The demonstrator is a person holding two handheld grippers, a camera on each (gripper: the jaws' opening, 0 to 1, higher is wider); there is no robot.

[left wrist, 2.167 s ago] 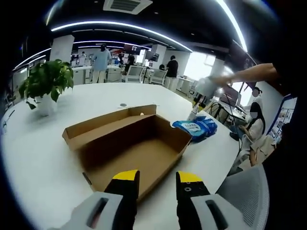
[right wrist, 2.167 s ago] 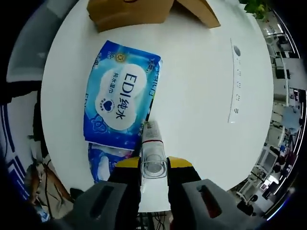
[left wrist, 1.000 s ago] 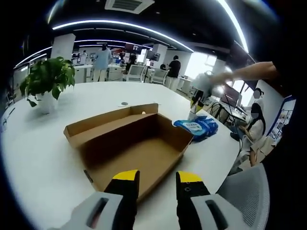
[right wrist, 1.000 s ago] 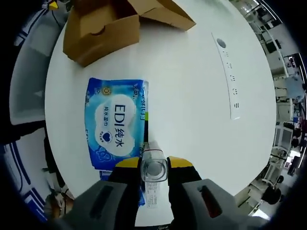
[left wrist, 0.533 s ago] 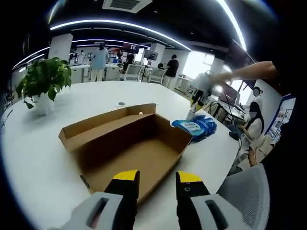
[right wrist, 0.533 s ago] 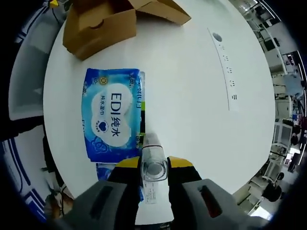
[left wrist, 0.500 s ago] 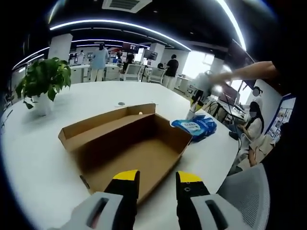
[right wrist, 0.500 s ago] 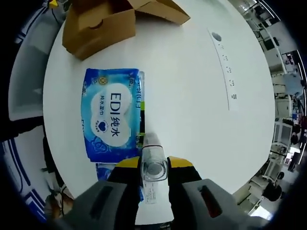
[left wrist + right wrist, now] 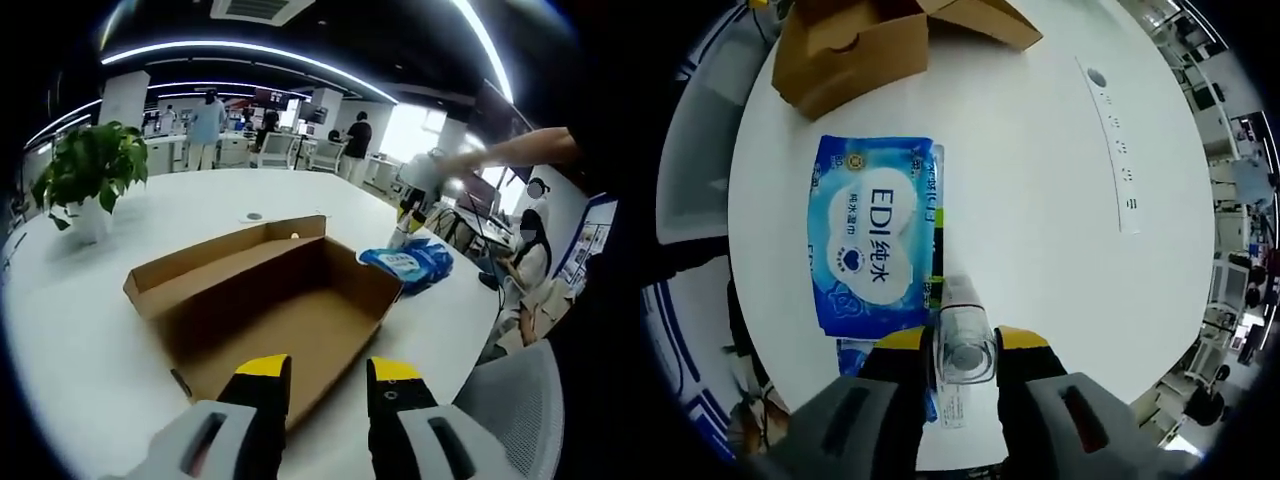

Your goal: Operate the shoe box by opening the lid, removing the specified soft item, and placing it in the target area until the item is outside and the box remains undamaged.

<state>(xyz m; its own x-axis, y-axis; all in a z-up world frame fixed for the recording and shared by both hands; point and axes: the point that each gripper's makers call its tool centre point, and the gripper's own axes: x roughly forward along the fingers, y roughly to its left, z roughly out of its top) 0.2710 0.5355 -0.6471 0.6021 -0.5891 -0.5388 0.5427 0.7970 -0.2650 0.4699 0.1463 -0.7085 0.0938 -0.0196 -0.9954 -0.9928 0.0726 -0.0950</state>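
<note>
Little has moved: my right gripper [image 9: 962, 345] still clamps the bottle [image 9: 962, 340] above the wipes [image 9: 873, 235]; left gripper [image 9: 328, 375] open before the box [image 9: 265, 300].

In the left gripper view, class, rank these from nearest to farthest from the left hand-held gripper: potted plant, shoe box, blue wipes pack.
1. Shoe box: open, straight ahead of the left hand-held gripper.
2. Blue wipes pack: beyond the box, to the right.
3. Potted plant: far left of the table.
</note>
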